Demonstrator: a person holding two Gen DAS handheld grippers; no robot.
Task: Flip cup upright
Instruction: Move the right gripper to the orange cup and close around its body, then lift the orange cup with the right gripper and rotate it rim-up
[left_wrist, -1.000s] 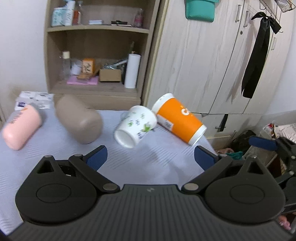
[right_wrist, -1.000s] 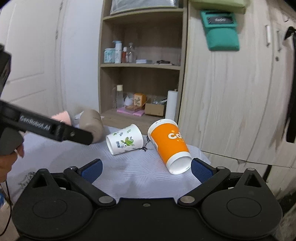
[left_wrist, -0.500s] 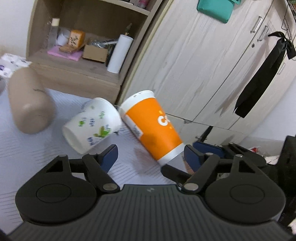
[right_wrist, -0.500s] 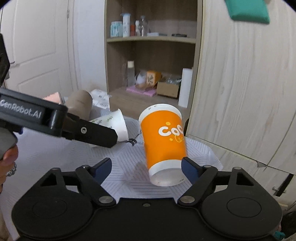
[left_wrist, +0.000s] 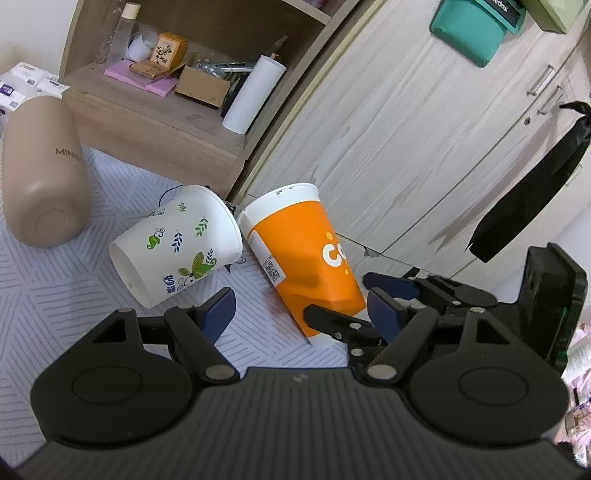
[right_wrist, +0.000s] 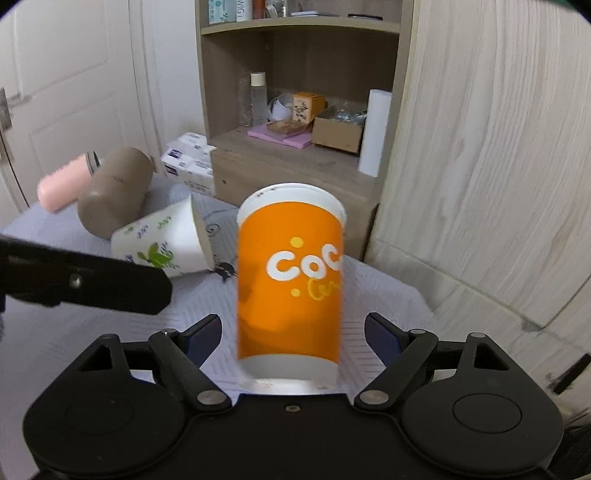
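two paper cups lie on their sides on the striped tablecloth (left_wrist: 66, 295): an orange cup (right_wrist: 290, 284) near the table's right corner, and a white leaf-print cup (left_wrist: 177, 247) just beside it, their rims close together. the right gripper (right_wrist: 291, 332) has its fingers spread wide on either side of the orange cup, whose narrow base points back toward the camera, neither pad touching as far as i can tell. the left gripper (left_wrist: 301, 314) is also spread wide and holds nothing, hovering above the cloth between the two cups. this looks like the approach step, just ahead of the grasp. next the right fingers need to close on the cup's body gently, since thin paper would crush, then lift and rotate it so the open mouth faces up. a tan bottle (left_wrist: 40, 173) lies well apart to the left.
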